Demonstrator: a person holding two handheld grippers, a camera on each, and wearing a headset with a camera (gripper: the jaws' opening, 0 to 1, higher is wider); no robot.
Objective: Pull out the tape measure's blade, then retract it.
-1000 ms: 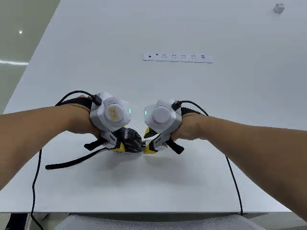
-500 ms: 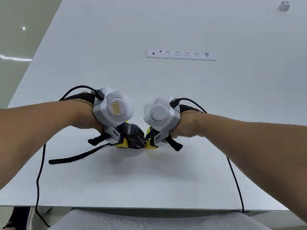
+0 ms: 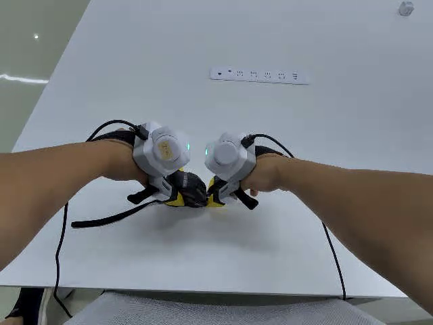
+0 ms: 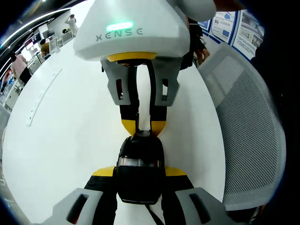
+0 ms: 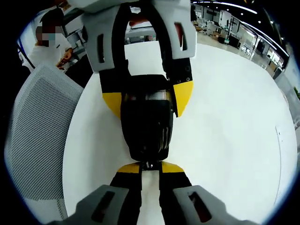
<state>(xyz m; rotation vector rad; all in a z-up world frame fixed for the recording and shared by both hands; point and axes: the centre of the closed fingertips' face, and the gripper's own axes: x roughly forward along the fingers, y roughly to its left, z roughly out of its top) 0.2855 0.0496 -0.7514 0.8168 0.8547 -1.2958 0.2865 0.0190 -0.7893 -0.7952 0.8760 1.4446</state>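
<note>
A black tape measure (image 3: 191, 189) lies low over the white table (image 3: 203, 115), between my two grippers, which face each other. My left gripper (image 3: 177, 198) is shut on its case, yellow jaw tips on both sides of the black body (image 4: 140, 164). My right gripper (image 3: 213, 198) meets it from the other side and is shut on the blade's end hook (image 5: 150, 165), right at the mouth of the case (image 5: 145, 124). Almost no blade shows between hook and case. In the left gripper view the right gripper (image 4: 143, 129) pinches the hook just above the case.
A white power strip (image 3: 259, 75) lies further back on the table and a small grey object (image 3: 406, 8) sits at the far right corner. Black cables and a strap (image 3: 101, 218) trail left. A mesh chair (image 4: 248, 122) stands at the near table edge.
The two grippers have drawn a little closer together, with the right one nearer the case. The head camera has shifted slightly.
</note>
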